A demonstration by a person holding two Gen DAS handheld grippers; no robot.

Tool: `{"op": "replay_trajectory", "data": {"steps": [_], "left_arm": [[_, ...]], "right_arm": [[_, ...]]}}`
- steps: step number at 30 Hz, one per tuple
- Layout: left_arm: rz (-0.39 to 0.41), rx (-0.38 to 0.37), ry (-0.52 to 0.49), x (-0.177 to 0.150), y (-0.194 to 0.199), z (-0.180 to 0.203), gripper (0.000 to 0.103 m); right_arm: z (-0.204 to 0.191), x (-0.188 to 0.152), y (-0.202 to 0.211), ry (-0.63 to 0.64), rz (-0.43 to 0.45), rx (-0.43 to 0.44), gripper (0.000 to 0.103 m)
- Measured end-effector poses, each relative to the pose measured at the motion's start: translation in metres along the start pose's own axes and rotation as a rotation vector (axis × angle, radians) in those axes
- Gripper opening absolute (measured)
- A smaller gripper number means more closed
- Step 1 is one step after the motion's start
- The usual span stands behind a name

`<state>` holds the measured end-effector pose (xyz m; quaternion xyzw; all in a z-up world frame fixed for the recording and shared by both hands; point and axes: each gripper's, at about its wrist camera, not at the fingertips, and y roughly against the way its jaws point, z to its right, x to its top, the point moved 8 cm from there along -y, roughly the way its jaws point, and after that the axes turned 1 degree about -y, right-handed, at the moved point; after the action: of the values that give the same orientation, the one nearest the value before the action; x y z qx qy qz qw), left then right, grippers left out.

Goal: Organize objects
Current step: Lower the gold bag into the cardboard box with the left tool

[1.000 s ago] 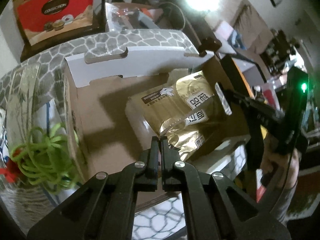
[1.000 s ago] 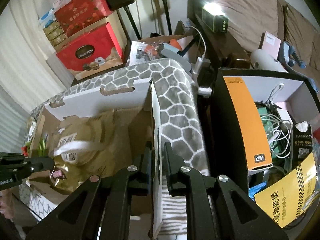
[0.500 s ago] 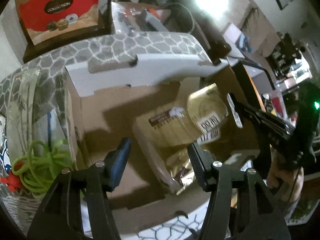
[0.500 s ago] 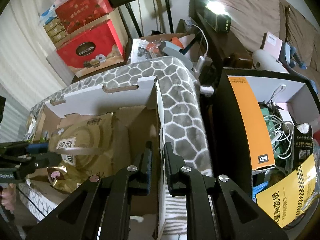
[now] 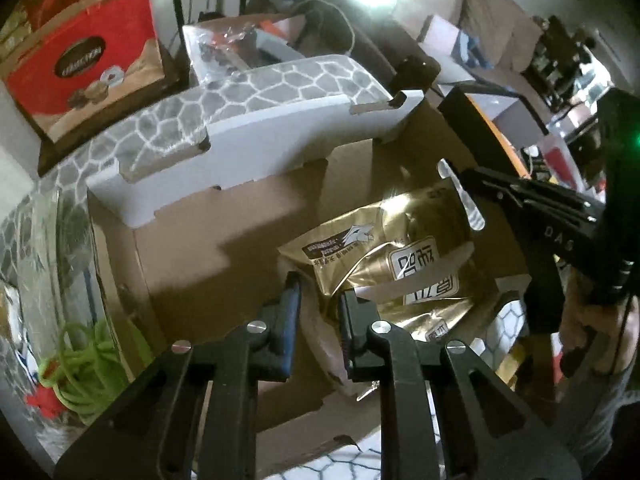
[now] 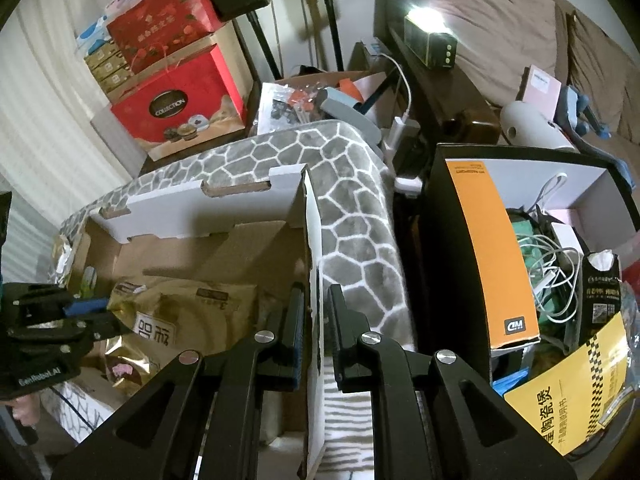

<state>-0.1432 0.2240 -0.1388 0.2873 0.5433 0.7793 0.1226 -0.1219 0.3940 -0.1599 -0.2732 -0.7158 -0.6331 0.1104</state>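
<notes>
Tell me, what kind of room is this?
Probably a lived-in room at home, maybe a bedroom or living room. A grey patterned blanket lies under the cardboard box, brown cushions sit behind, and red gift boxes are stacked by the curtain.

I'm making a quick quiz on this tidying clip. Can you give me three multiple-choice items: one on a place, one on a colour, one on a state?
1. Where do the gold pouches lie?
A. inside the open cardboard box
B. on the red gift box
C. in the black bin

2. What colour is the coiled cord left of the box?
A. green
B. white
C. blue

3. What is the right tool doing?
A. hanging open in the air
B. clamped on the box's side wall
C. gripping a pouch

Answers: 1 A, the pouches rest on the box floor; 2 A, it shows bright green; 3 B, its fingers sit on either side of the wall.
</notes>
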Motion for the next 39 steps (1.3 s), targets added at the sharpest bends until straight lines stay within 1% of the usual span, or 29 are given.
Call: {"op": "replay_trajectory", "data": {"steps": [1, 6, 9, 11, 12, 14, 15, 17, 19, 20, 21, 22, 23, 24, 25, 26, 27, 28, 30, 36, 37, 39], "left_arm": [[-0.003, -0.017, 0.024, -0.001, 0.001, -0.001, 0.016], [-0.003, -0.064, 0.08, -0.001, 0.001, -0.005, 0.017], [-0.015, -0.072, 0.114, -0.001, -0.002, -0.007, 0.017], [-0.022, -0.091, 0.183, -0.001, -0.003, -0.011, 0.018], [-0.023, -0.105, 0.22, -0.001, -0.003, -0.014, 0.018], [-0.017, -0.124, 0.278, -0.002, -0.002, -0.019, 0.018], [-0.013, -0.125, 0.294, -0.003, -0.002, -0.021, 0.018], [-0.007, -0.135, 0.328, -0.006, -0.001, -0.025, 0.018], [-0.004, -0.151, 0.372, -0.009, -0.001, -0.03, 0.019], [-0.006, -0.157, 0.381, -0.01, -0.001, -0.032, 0.02], [-0.014, -0.164, 0.385, -0.01, -0.002, -0.033, 0.023], [-0.032, -0.171, 0.387, -0.013, -0.003, -0.034, 0.03], [-0.05, -0.183, 0.382, -0.017, -0.004, -0.033, 0.035], [-0.059, -0.198, 0.375, -0.019, -0.005, -0.032, 0.043], [-0.058, -0.204, 0.369, -0.021, -0.004, -0.032, 0.043], [-0.053, -0.2, 0.357, -0.022, -0.003, -0.03, 0.042], [-0.052, -0.189, 0.347, -0.023, -0.002, -0.029, 0.036], [-0.053, -0.19, 0.341, -0.023, -0.002, -0.027, 0.024], [-0.045, -0.173, 0.333, -0.023, 0.001, -0.024, 0.02], [-0.035, -0.164, 0.367, -0.02, 0.0, -0.02, 0.019], [-0.033, -0.167, 0.38, -0.021, 0.0, -0.021, 0.019], [-0.024, -0.19, 0.437, -0.021, -0.001, -0.029, 0.018]], "right_arm": [[0.0, 0.0, 0.0, 0.001, -0.002, 0.001, 0.01], [-0.002, 0.001, -0.006, 0.014, -0.007, -0.008, 0.005], [-0.002, 0.001, -0.007, 0.01, -0.001, -0.014, 0.004], [-0.002, 0.001, -0.008, 0.006, -0.006, -0.013, 0.004], [-0.001, 0.0, -0.007, -0.007, -0.014, -0.007, 0.007], [0.002, -0.003, -0.004, -0.003, -0.015, -0.036, 0.012], [0.003, -0.006, -0.001, 0.012, -0.008, -0.067, 0.024], [0.007, -0.014, 0.006, 0.035, -0.008, -0.105, 0.034], [0.008, -0.021, 0.009, 0.039, -0.019, -0.091, 0.034], [0.008, -0.027, 0.011, 0.046, -0.028, -0.089, 0.034], [0.008, -0.03, 0.012, 0.053, -0.031, -0.088, 0.032], [0.008, -0.033, 0.014, 0.056, -0.031, -0.079, 0.03], [0.007, -0.035, 0.016, 0.055, -0.031, -0.067, 0.026], [0.006, -0.037, 0.018, 0.052, -0.03, -0.053, 0.022], [0.005, -0.038, 0.019, 0.048, -0.03, -0.038, 0.02], [0.002, -0.039, 0.02, 0.048, -0.031, -0.023, 0.014], [-0.001, -0.04, 0.02, 0.05, -0.033, -0.013, 0.01], [-0.002, -0.04, 0.021, 0.055, -0.032, -0.017, 0.009], [-0.006, -0.04, 0.021, 0.063, -0.029, -0.024, 0.006], [-0.006, -0.041, 0.02, 0.059, -0.04, -0.021, 0.006], [-0.005, -0.043, 0.02, 0.052, -0.045, -0.017, 0.006], [-0.002, -0.045, 0.019, 0.04, -0.052, -0.011, 0.009]]}}
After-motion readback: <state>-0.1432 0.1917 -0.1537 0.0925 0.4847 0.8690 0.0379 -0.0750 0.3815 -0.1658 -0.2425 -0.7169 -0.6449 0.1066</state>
